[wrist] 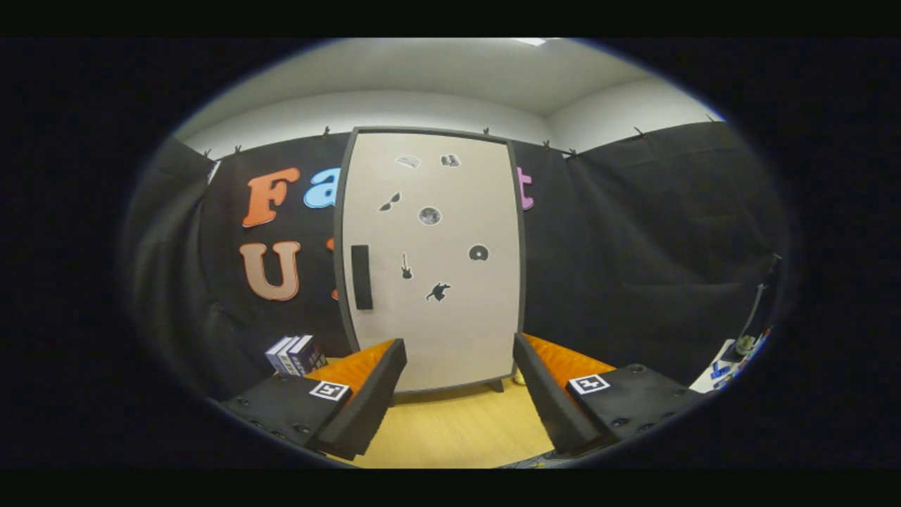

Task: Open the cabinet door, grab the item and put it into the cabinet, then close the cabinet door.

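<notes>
Cabinet (429,260) straight ahead on wood table (457,429), door shut w/ dark handle (361,277) on its left edge. Gripper (459,373) fingers spread apart, nothing btwn, aimed at door centre not handle. Risk: misses handle, or swinging door hits the boxes (295,354) (prob the item) left of cabinet base.

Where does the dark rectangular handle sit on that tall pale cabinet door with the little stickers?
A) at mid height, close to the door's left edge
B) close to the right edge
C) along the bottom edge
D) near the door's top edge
A: the dark rectangular handle stands upright at mid height by the left edge of the shut pale cabinet door, beyond the open gripper with its fingers spread, holding nothing.
</notes>
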